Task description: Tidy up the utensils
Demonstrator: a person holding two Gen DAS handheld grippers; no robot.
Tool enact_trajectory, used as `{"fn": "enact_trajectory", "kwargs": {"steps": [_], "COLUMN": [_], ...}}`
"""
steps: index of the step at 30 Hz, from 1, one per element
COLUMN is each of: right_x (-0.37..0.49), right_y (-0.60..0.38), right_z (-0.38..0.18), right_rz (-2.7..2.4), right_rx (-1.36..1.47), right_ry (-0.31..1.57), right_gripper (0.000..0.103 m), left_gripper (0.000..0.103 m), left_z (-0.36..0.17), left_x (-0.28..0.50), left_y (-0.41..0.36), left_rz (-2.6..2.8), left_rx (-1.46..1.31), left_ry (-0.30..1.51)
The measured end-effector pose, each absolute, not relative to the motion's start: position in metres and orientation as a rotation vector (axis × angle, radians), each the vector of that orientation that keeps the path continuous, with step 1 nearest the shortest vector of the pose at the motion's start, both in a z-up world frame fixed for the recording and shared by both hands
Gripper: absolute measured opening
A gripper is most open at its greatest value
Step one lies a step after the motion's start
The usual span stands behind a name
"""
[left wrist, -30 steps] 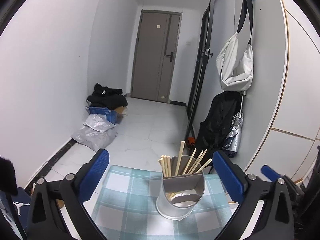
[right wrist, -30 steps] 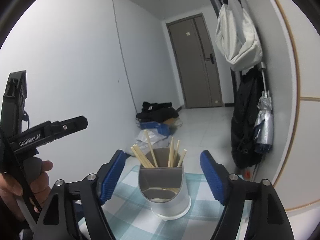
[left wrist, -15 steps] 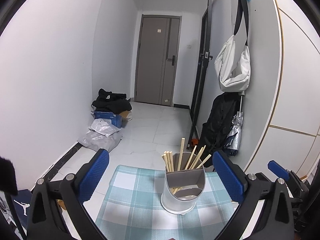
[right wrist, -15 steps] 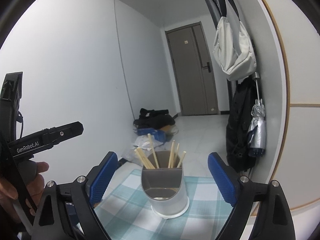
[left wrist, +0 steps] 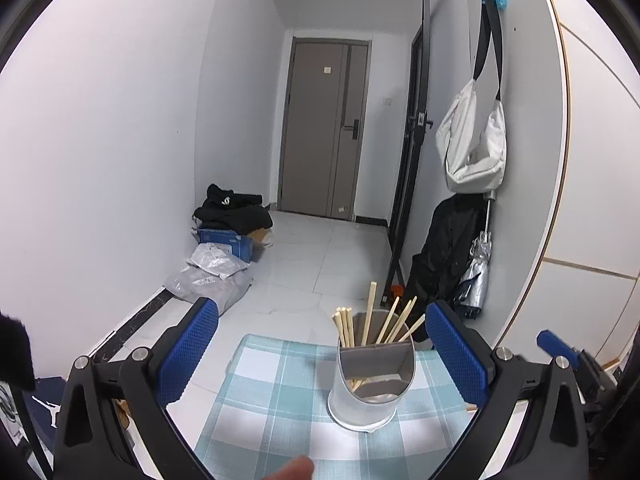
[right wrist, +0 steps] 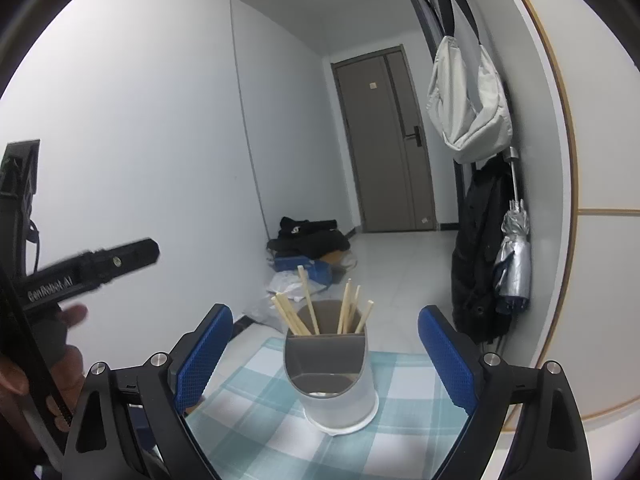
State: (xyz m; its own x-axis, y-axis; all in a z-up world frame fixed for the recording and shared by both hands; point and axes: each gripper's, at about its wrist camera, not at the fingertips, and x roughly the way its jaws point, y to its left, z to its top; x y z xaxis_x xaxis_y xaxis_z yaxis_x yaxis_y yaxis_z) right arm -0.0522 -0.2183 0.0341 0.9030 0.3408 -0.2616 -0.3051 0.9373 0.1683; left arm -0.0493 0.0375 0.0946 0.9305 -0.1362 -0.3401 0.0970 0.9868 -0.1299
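Right tongs (right wrist: 325, 356) opening — chopsticks (right wrist: 308, 308) in holder (right wrist: 332, 384)

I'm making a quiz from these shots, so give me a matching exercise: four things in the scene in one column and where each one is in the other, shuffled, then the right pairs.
Things:
1. chopsticks
2. white bag
3. utensil holder
4. black clothes

Places:
A. hanging on the wall
B. piled on the floor by the far wall
C. standing in the holder's rear compartment
D. on the checked cloth

Pairs: 1-C, 2-A, 3-D, 4-B
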Motion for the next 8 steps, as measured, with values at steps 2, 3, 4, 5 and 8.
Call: {"fn": "enact_trajectory", "kwargs": {"steps": [2, 3, 4, 5, 8], "right_x": [-0.0524, -0.0523, -0.052, -0.0517, -0.051], "right_y": [-0.2176, -0.2175, -0.2172, -0.2171, -0.2178], "right_z": [0.0334, 0.0323, 0.0312, 0.0297, 0.0243], "right_rz": [0.331, 0.331, 0.33, 0.329, 0.326], "right_rx": [0.124, 0.125, 0.126, 0.127, 0.134], "right_ry": [0.296, 0.299, 0.302, 0.306, 0.319], "right_gripper": [0.095, 0.095, 0.095, 0.095, 0.095], "left_gripper": [0.102, 0.102, 0.102, 0.102, 0.102], "left_z": [0.0967, 0.0977, 0.0972, 0.0968, 0.0895], "left_x": [-0.0507, -0.0512, -0.0509, -0.0502, -0.0454], "left_y": [0.0405, 0.0422, 0.0425, 0.042, 0.042], "left_rz": [-0.115, -0.125, -0.132, -0.13, -0.12], "left_rx": [-0.123, -0.129, -0.127, -0.12, -0.115], "left_ry": [0.341, 0.332, 0.327, 0.326, 0.346]}}
